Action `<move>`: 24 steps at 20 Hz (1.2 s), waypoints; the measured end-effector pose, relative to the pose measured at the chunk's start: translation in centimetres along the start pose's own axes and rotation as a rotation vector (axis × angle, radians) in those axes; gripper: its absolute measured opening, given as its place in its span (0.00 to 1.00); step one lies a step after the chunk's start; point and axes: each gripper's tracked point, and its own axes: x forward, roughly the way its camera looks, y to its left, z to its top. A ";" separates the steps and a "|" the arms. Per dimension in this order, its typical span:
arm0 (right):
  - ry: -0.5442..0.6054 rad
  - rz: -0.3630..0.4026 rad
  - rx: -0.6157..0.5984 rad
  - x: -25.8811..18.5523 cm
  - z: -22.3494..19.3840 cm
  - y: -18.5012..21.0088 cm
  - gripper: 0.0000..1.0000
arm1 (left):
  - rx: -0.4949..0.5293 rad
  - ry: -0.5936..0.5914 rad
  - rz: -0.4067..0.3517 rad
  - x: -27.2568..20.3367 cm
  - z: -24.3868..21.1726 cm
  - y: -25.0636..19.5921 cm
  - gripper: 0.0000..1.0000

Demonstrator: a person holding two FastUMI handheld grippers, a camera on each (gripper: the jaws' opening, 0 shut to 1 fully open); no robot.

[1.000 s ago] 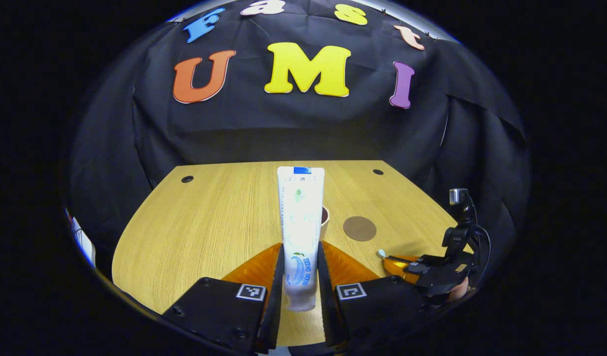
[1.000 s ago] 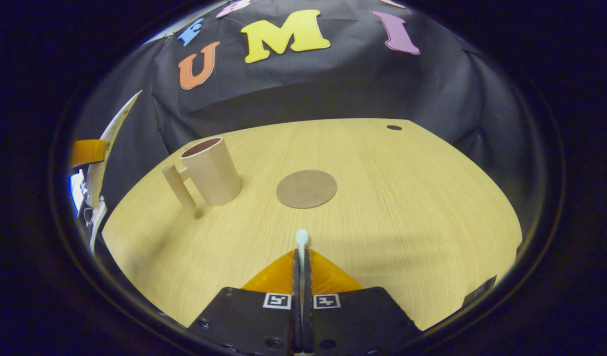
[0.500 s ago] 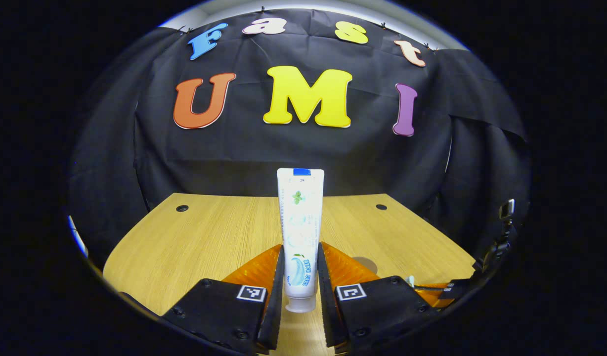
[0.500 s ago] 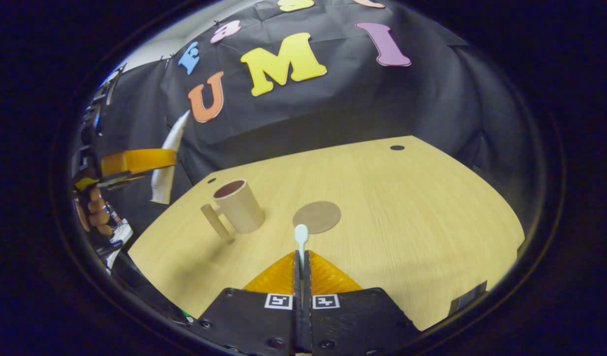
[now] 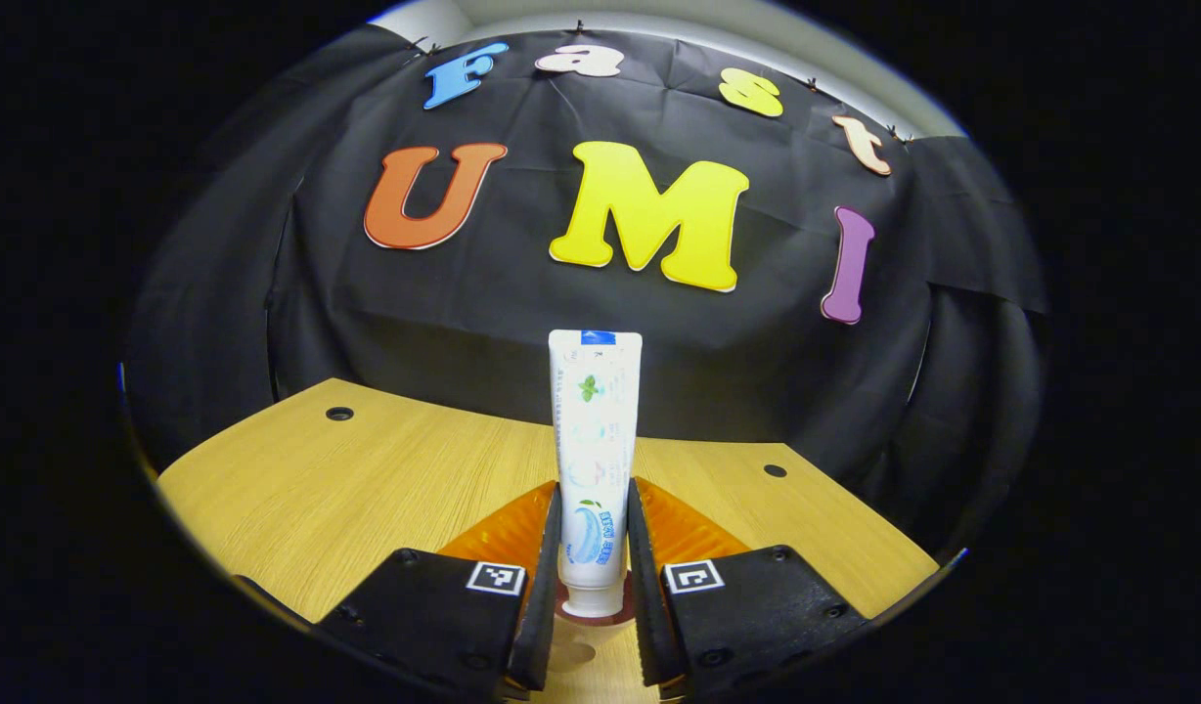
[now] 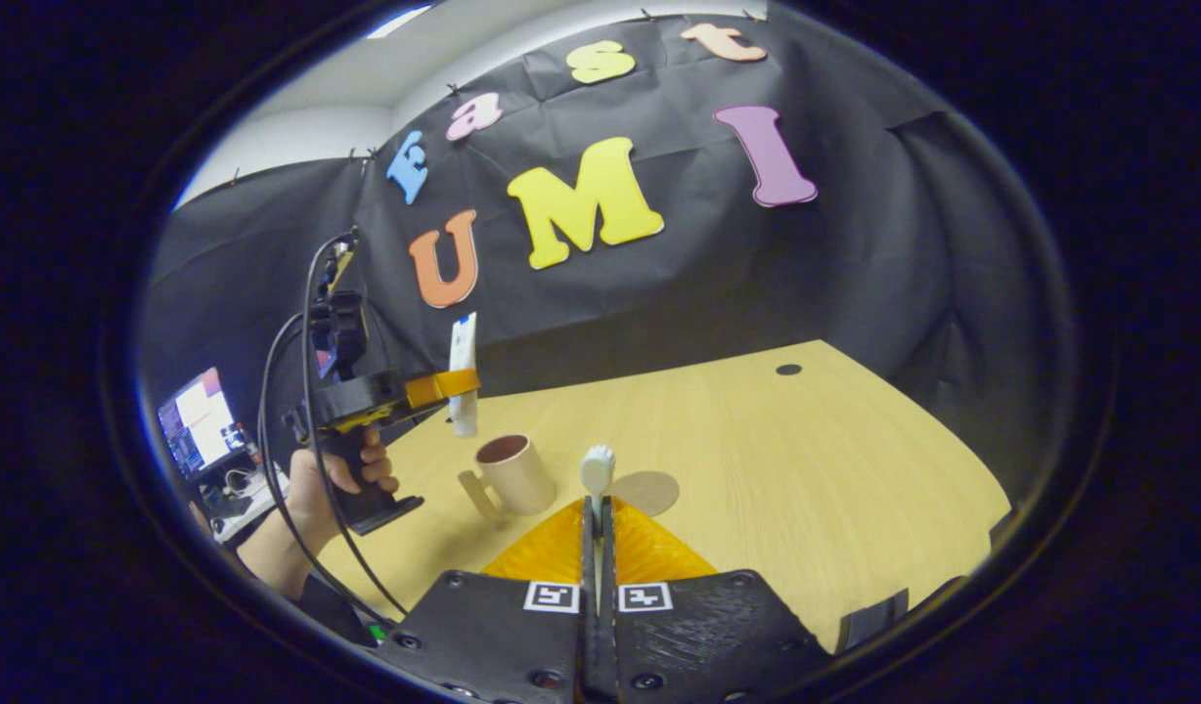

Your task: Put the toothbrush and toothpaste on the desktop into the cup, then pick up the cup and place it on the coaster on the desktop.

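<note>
Raised since earlier: left gripper point(image 5: 594, 557) clamps toothpaste point(image 5: 594, 440) upright above cup point(image 6: 511, 474); right gripper point(image 6: 597, 548) pinches toothbrush point(image 6: 597, 471); coaster point(image 6: 647, 492) beside cup on desktop point(image 6: 806, 469).

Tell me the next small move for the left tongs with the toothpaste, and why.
Probably lower the left tongs straight down, then open. They hold the toothpaste upright, cap down, and the right gripper view shows it hanging just above and slightly left of the cup, whose mouth is open. A small shift towards the cup may be needed first.
</note>
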 end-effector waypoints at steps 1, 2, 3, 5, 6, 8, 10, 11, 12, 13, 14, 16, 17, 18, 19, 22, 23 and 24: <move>-0.004 0.002 -0.008 -0.1 0.2 0.0 0.00 | 0.011 -0.006 0.005 0.4 -0.1 0.0 0.38; -0.007 0.003 -0.014 -0.2 0.3 0.2 0.00 | 0.017 -0.006 0.009 0.6 -0.2 0.0 0.38; -0.009 0.005 -0.020 -0.3 0.4 0.2 0.00 | 0.016 -0.001 0.011 0.8 -0.4 0.1 0.38; -0.013 0.005 -0.022 -0.3 0.5 0.1 0.00 | 0.007 0.005 0.010 1.0 -0.9 -0.1 0.39; -0.015 0.003 -0.022 -0.4 0.6 0.1 0.00 | 0.001 0.005 0.009 1.1 -1.0 -0.1 0.39; -0.018 0.000 -0.020 -0.5 0.7 0.0 0.00 | -0.010 0.012 0.010 1.2 -1.3 0.1 0.40; -0.019 -0.007 -0.020 -0.5 0.7 -0.1 0.00 | -0.012 0.028 0.012 1.3 -1.8 0.2 0.43; -0.015 -0.009 -0.021 -0.5 0.6 -0.1 0.00 | -0.015 0.033 0.009 1.3 -1.9 0.2 0.44; -0.011 -0.008 -0.018 -0.4 0.5 0.0 0.00 | -0.021 0.041 0.003 1.4 -2.1 0.1 0.45; -0.008 -0.007 -0.015 -0.3 0.3 0.0 0.00 | -0.027 0.053 0.000 1.5 -2.4 -0.1 0.46; -0.006 -0.006 -0.014 -0.3 0.2 -0.1 0.00 | -0.028 0.062 0.001 1.5 -2.7 0.1 0.46; -0.007 -0.006 -0.018 -0.3 0.3 0.0 0.00 | -0.029 0.074 0.002 1.6 -2.9 0.1 0.47; -0.009 -0.007 -0.020 -0.3 0.3 0.0 0.00 | -0.030 0.076 -0.002 1.5 -3.0 -0.1 0.47; -0.012 -0.007 -0.025 -0.4 0.3 0.0 0.00 | -0.026 0.066 -0.008 1.3 -2.6 -0.2 0.48; -0.012 -0.008 -0.029 -0.4 0.3 0.0 0.00 | -0.018 0.050 -0.005 1.1 -2.2 -0.1 0.49; -0.004 0.007 -0.042 -0.2 0.1 0.4 0.00 | 0.010 0.050 0.003 0.4 -2.0 0.0 0.82; 0.001 0.016 -0.049 -0.2 0.0 0.5 0.00 | 0.024 0.051 0.019 0.2 -2.0 0.4 0.91; 0.004 0.029 -0.060 -0.1 0.1 0.9 0.00 | 0.035 0.042 0.030 -0.2 -1.6 0.7 0.99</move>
